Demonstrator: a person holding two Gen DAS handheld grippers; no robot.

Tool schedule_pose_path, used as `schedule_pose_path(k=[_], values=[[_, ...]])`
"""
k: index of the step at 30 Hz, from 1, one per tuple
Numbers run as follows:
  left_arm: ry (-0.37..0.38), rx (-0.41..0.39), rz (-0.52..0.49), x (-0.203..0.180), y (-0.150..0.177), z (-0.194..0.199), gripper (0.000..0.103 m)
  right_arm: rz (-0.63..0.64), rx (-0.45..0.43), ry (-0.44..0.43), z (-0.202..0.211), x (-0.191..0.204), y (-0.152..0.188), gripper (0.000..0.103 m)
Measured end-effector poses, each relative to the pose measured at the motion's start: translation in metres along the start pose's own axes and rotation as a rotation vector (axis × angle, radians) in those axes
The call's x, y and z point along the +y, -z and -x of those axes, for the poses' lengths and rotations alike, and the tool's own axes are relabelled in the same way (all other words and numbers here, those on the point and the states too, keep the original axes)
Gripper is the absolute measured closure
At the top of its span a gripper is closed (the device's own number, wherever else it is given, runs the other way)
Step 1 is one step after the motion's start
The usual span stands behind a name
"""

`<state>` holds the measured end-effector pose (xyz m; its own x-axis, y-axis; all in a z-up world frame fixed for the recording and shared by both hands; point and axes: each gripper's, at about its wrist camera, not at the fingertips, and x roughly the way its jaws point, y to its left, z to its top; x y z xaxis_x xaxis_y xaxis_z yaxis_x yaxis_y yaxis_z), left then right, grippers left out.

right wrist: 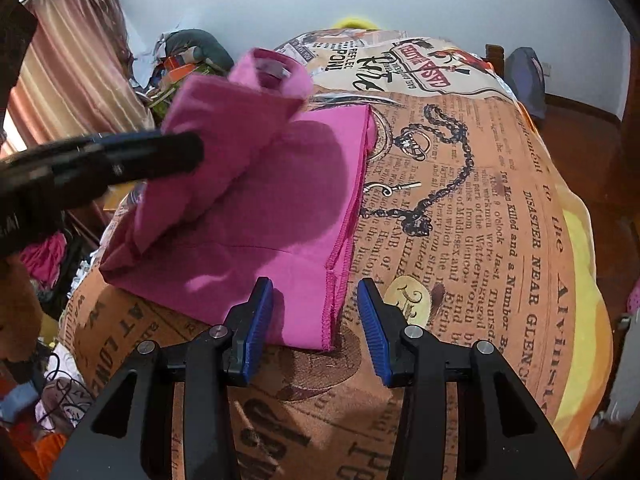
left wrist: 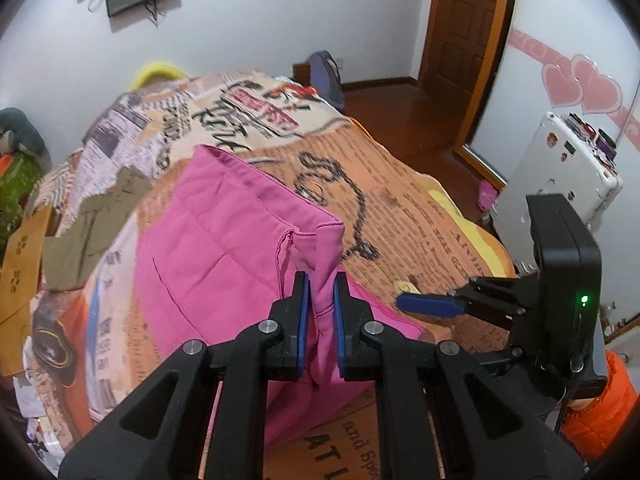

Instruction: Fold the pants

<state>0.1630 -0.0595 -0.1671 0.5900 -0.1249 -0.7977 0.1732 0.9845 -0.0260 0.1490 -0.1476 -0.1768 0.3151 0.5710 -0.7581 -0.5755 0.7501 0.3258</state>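
Note:
The pink pants [left wrist: 208, 248] lie on a bed with a newspaper-print blanket [left wrist: 420, 216]. My left gripper [left wrist: 321, 280] is shut on a pinched fold of the pants' edge and lifts it off the bed. In the right wrist view the lifted part hangs over the flat part of the pants [right wrist: 260, 216], and the left gripper's dark body [right wrist: 120, 160] shows at the left. My right gripper [right wrist: 316, 292] is open and empty, its jaws on either side of the pants' near hemmed corner, low over the blanket [right wrist: 480, 240]. It also shows in the left wrist view [left wrist: 428, 304].
An olive garment [left wrist: 96, 224] and a tan one [left wrist: 20, 264] lie at the bed's left. A white suitcase [left wrist: 560, 168] stands right of the bed, near a wooden door [left wrist: 464, 32]. Clutter and a curtain [right wrist: 68, 72] line the far left side.

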Motion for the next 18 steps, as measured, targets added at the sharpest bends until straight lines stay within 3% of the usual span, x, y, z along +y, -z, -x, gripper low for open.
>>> schedule_pose_path(k=[11, 15, 18], values=[[0.010, 0.085, -0.020, -0.010, 0.009, -0.021, 0.091, -0.013, -0.001, 0.008, 0.002, -0.003, 0.001, 0.063], [0.067, 0.050, 0.018, -0.005, 0.006, 0.004, 0.090, -0.028, -0.003, 0.018, 0.006, -0.006, 0.002, 0.063], [0.044, -0.002, 0.026, 0.004, 0.004, 0.022, 0.086, -0.032, -0.015, 0.023, 0.013, -0.005, 0.001, 0.063]])
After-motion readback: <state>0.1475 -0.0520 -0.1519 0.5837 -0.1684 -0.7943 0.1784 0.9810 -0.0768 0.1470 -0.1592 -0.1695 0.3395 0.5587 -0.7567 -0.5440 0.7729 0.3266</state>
